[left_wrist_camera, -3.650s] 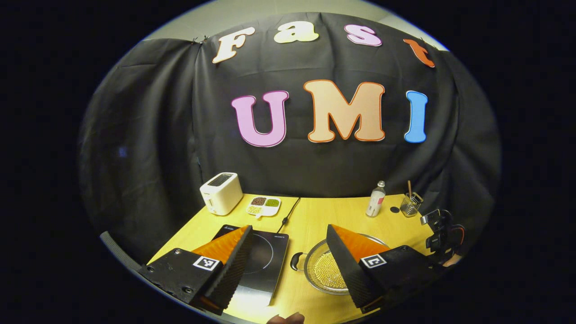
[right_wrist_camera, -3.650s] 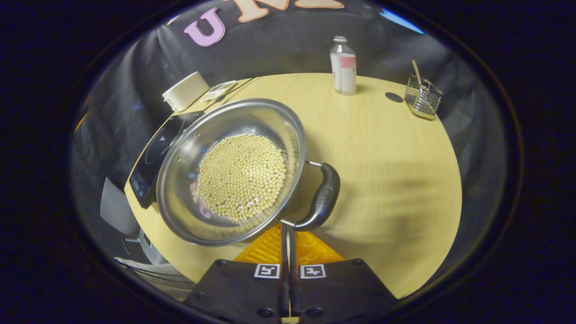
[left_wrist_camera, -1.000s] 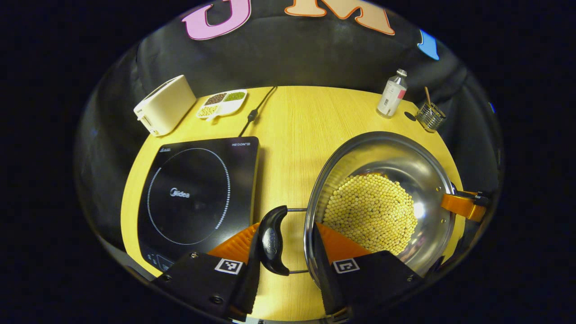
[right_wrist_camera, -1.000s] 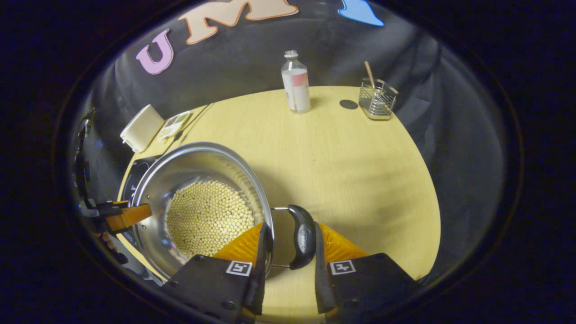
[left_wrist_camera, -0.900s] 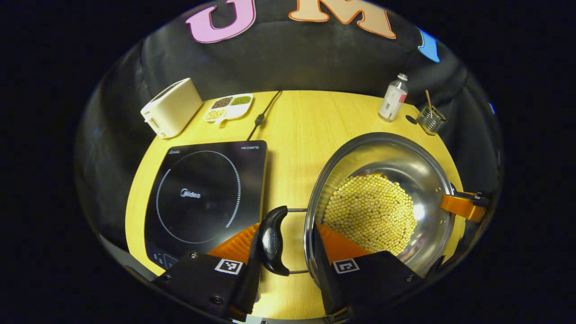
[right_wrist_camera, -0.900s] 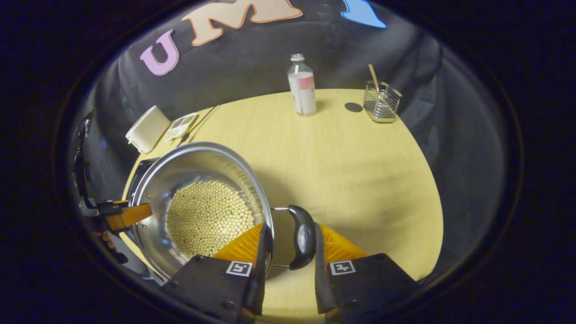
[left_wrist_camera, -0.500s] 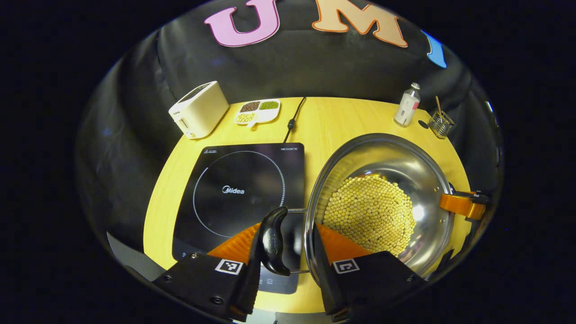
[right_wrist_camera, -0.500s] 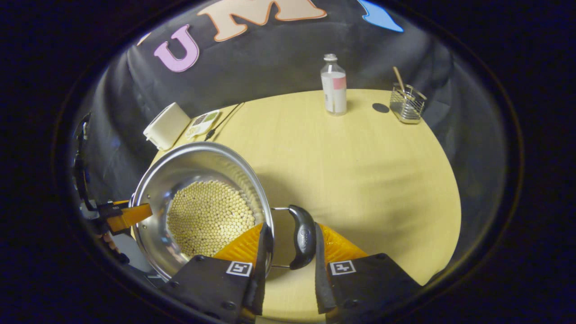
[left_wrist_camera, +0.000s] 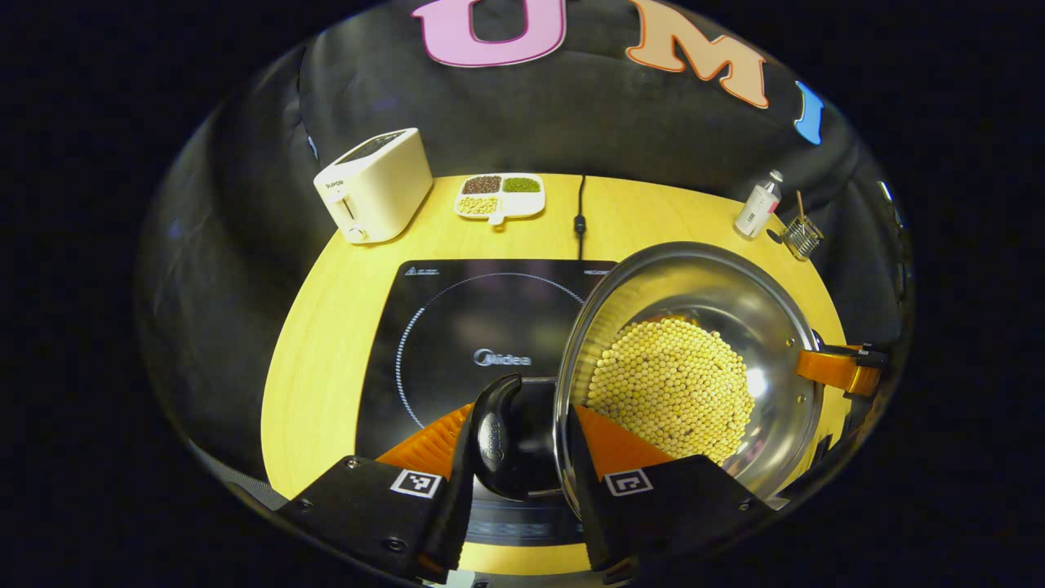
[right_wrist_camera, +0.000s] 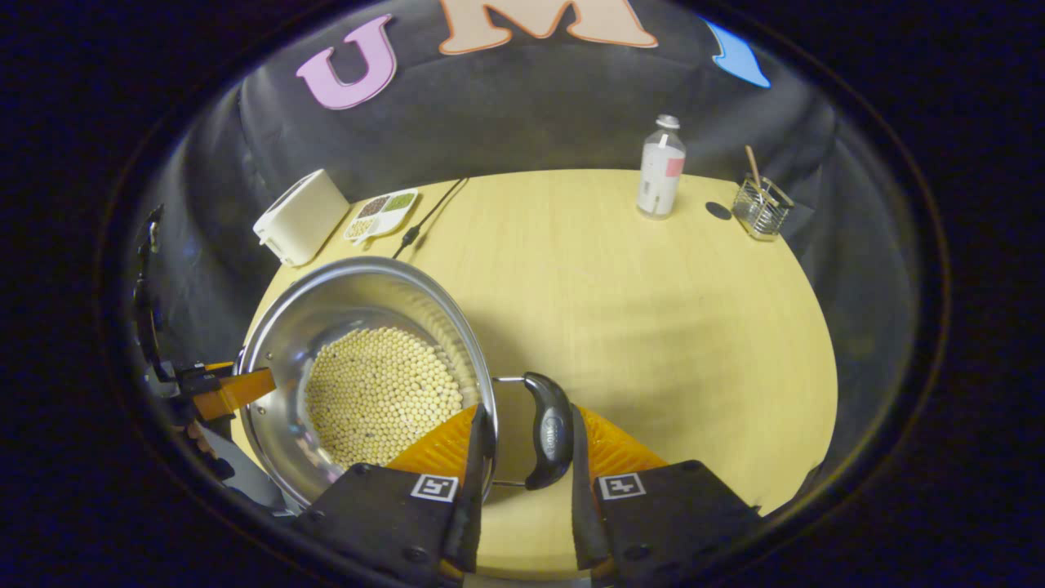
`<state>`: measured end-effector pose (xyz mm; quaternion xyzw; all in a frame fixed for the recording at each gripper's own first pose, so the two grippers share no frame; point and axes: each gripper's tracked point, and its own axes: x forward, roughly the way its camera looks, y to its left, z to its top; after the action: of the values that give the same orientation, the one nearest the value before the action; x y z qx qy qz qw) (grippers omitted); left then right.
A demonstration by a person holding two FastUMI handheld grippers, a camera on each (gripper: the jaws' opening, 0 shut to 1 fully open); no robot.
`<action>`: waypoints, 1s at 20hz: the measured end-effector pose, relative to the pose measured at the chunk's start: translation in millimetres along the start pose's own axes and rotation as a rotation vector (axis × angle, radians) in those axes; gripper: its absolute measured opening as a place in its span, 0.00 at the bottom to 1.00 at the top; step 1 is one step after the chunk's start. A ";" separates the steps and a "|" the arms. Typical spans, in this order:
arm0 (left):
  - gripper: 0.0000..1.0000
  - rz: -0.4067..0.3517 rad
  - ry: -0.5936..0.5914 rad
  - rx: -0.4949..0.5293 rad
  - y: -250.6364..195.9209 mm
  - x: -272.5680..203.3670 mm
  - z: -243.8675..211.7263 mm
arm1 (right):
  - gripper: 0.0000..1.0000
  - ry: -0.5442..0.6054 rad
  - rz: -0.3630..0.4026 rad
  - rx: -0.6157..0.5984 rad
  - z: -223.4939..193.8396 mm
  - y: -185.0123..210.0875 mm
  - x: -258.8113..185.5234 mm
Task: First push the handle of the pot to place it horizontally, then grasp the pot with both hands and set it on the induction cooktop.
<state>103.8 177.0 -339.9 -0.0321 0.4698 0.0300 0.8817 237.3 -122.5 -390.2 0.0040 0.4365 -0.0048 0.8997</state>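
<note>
A steel pot (left_wrist_camera: pixel 694 282) with yellow beans in it hangs between both grippers. My left gripper (left_wrist_camera: pixel 520 410) is shut on the pot's black left handle (left_wrist_camera: pixel 492 429), one finger outside the handle and the other inside the rim. In the right gripper view my right gripper (right_wrist_camera: pixel 526 425) is shut the same way on the right handle (right_wrist_camera: pixel 549 429) of the pot (right_wrist_camera: pixel 326 298). The black induction cooktop (left_wrist_camera: pixel 457 318) lies under the left handle and under the pot's left edge. Each view also has the other gripper at the pot's far rim: right gripper (left_wrist_camera: pixel 833 369), left gripper (right_wrist_camera: pixel 229 390).
On the yellow table (left_wrist_camera: pixel 318 343), a white toaster (left_wrist_camera: pixel 375 184), a divided dish of beans (left_wrist_camera: pixel 500 196) and the cooktop's cord (left_wrist_camera: pixel 580 216) sit behind the cooktop. A bottle (right_wrist_camera: pixel 660 167) and a wire holder (right_wrist_camera: pixel 761 208) stand at the far right.
Both grippers have carried the pot leftward: the cooktop, earlier left of the handle, now lies under the handle and the pot's edge. Both grips are unchanged.
</note>
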 end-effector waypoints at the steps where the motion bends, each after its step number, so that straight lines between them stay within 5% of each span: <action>1: 0.58 -0.012 0.000 0.008 11.7 4.4 0.0 | 0.48 -0.002 -0.017 0.004 1.7 -0.2 -1.6; 11: 0.58 -0.062 -0.030 0.047 86.3 22.4 25.7 | 0.48 -0.004 -0.100 0.008 6.1 -2.0 -22.2; 20: 0.58 -0.056 -0.044 0.075 117.8 31.6 39.3 | 0.48 -0.002 -0.088 0.021 -2.5 2.9 -15.7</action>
<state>144.1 298.4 -347.6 -0.0115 0.4499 -0.0114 0.8929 225.6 -119.4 -379.4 -0.0056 0.4352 -0.0488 0.8990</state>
